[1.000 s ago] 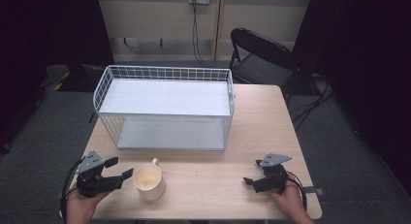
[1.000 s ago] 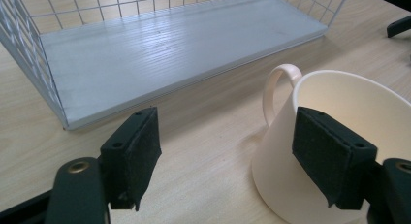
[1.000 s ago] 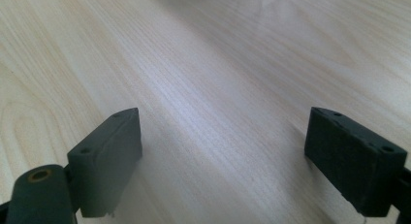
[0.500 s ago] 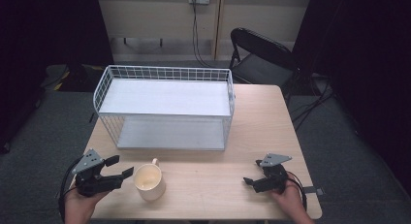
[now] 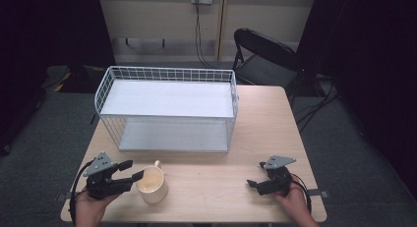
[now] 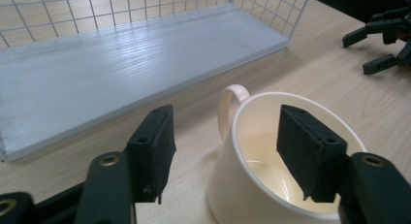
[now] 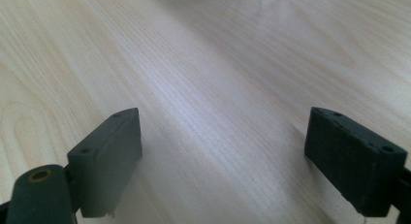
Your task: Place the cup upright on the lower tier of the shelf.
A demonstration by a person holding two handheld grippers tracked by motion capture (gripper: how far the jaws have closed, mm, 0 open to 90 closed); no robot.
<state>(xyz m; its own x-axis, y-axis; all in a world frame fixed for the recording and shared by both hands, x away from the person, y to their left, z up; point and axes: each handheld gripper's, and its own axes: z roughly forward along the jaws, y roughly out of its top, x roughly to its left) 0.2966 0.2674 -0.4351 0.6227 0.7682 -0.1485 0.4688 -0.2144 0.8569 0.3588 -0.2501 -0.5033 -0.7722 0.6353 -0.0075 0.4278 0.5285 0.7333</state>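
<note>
A cream mug [image 5: 151, 184] stands on the wooden table [image 5: 216, 187] near its front left, with the handle pointing toward the rack. My left gripper [image 5: 133, 169] comes at the mug from the left. In the left gripper view one pad [image 6: 305, 151] hangs inside the mug [image 6: 252, 185] and the other pad [image 6: 155, 141] stays outside, apart from the wall. The jaws of the left gripper [image 6: 228, 156] have just been closing with the mug's rim between them, and the pads do not press on it. My right gripper [image 5: 256, 173] rests at the front right, and in its own view the right gripper [image 7: 223, 156] is open over bare wood.
A white wire rack [image 5: 167, 106] with two white shelves fills the back middle of the table; its lower shelf [image 6: 121, 64] lies just beyond the mug. A black folding chair [image 5: 268, 55] stands behind the table. The right gripper [image 6: 383, 44] shows far off across bare wood.
My left gripper's jaws have drawn closer together and edged toward the mug, so one jaw now reaches over its rim. The right gripper has not moved.
</note>
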